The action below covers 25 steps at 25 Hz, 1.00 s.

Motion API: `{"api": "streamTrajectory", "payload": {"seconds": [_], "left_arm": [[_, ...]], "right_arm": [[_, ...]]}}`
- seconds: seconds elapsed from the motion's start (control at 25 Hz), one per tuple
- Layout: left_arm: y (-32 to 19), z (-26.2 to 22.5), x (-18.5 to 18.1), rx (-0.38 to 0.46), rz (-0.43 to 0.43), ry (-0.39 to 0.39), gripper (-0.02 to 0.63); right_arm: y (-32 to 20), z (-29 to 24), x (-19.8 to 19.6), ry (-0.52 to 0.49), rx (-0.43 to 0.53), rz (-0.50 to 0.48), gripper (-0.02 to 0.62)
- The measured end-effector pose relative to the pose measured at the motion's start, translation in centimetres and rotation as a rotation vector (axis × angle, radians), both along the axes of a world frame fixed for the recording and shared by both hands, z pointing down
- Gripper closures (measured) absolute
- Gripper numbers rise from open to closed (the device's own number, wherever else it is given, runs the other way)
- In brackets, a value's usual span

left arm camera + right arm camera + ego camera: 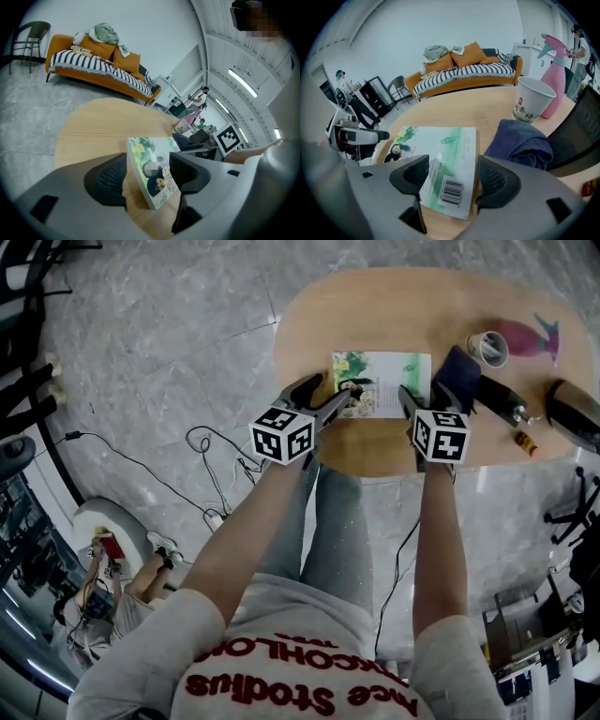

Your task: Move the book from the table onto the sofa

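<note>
While the book (382, 382) lies flat on the wooden surface (375, 306), its near corners are flanked by the wide-apart fingers (105, 180) of the left gripper (147, 171) and right gripper (447, 176).

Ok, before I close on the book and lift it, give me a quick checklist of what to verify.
1. Left claw open around the book: ok; jaws apart, a corner between them, not pressed.
2. Right claw open around the book: ok; the barcode edge sits between its jaws.
3. Book flat on the wooden table: ok.
4. Blue cloth clear of the right claw: cannot tell; it lies close beside the book.
5. Room on the orange sofa: ok; cushions sit at the back, and most of the striped seat looks free.
</note>
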<state>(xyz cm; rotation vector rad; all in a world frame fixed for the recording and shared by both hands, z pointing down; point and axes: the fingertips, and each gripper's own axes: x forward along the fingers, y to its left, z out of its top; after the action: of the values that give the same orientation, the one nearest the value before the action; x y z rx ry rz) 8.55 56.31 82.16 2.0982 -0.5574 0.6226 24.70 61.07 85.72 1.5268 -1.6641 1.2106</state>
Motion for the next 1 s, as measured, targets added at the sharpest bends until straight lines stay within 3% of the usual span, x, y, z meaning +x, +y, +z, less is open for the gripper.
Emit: {"api": "streamTrajectory", "payload": {"seconds": [0.24,0.48,0.64,0.8,0.92,0.96,1.0], "left_arm": [[0.6,2.0,0.9,-0.007,0.013,-0.086,0.333],[0.2,3.1,1.0,0.016,-0.050,-0.143,0.339],[-0.1,3.1,1.1,-0.010,-0.153,-0.119,0.339],[-0.2,3.3,1.1,-0.055,-0.180,-0.094,0.339],[-0.3,3.1,0.3,-0.069,-0.167,-0.099,0.401],[-0.2,3.1,0.0,-0.052,-0.142,-0.115,0.441],[-0.2,3.2,-0.2,-0.035,-0.122,-0.128,0.456]], "right_arm": [[0.2,0.7,-0.3,-0.043,-0.027,0.016,0.275],[0.4,0.7,-0.6,-0.060,-0.032,-0.022,0.275],[0.4,0.8,-1.5,-0.063,-0.030,-0.047,0.275],[0.5,0.8,-1.5,-0.076,-0.021,-0.006,0.275],[1.4,0.3,-1.3,-0.077,-0.020,0.009,0.278],[1.9,0.2,-1.1,-0.074,-0.022,0.014,0.294],[2.5,0.1,-1.0,-0.075,-0.024,0.025,0.353]]}}
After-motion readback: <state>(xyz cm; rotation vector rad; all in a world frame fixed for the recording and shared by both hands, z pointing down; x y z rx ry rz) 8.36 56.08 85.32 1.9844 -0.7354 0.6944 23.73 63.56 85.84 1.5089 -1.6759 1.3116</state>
